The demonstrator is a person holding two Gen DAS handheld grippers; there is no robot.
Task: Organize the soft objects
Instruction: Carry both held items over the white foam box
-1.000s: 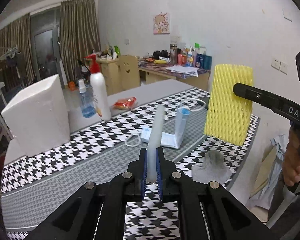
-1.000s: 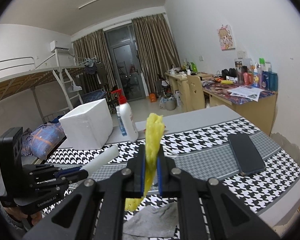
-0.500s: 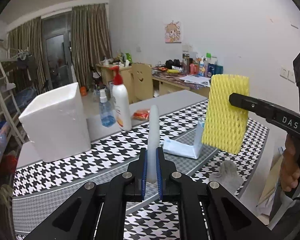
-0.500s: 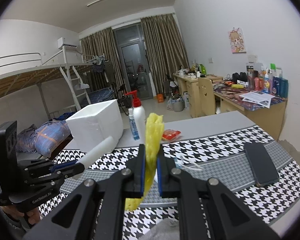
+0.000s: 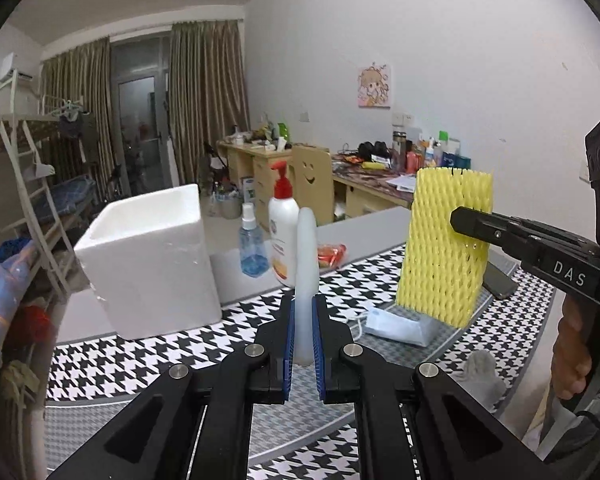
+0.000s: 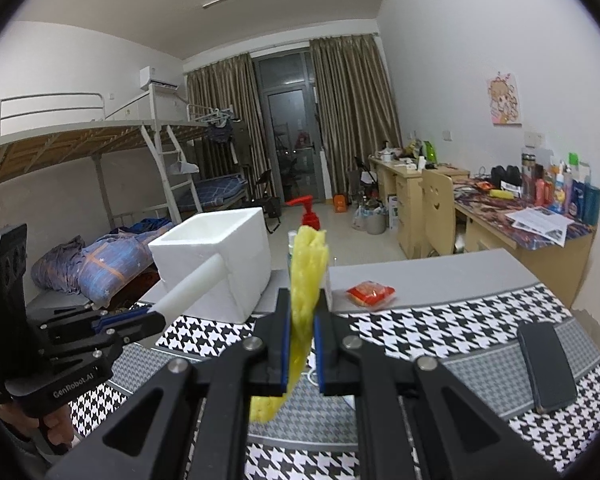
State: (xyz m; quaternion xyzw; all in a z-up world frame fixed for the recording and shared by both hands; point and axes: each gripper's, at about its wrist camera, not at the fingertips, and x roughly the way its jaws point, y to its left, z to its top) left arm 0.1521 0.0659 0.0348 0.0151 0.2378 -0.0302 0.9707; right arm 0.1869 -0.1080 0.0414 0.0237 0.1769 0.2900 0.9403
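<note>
Risk of loss in transit is noted for both soft items. A white foam tube (image 5: 305,264) is pinched by one end in the left tool (image 5: 304,340), its jaws closed on it, the tube standing up and forward above the worktop (image 5: 172,356). A yellow foam net (image 6: 306,280) is clamped across its width in the right tool (image 6: 302,344), jaws likewise closed on it, with the lower part hanging free beneath the jaws. Both items are held in the air, in front of the white foam box (image 5: 148,264), which is judged to be the likely receptacle.

Hazards identified:
- The tube is gripped at one end only; a swing could lever it out of the pads.
- The net compresses readily; it could slide through the grip or catch on the box rim.
- The two tools are close together; a clash is possible if both are brought to the box at once.
- The pump bottle (image 5: 283,224) and spray bottle (image 5: 253,244) stand just beside the box and could be knocked over.
</note>
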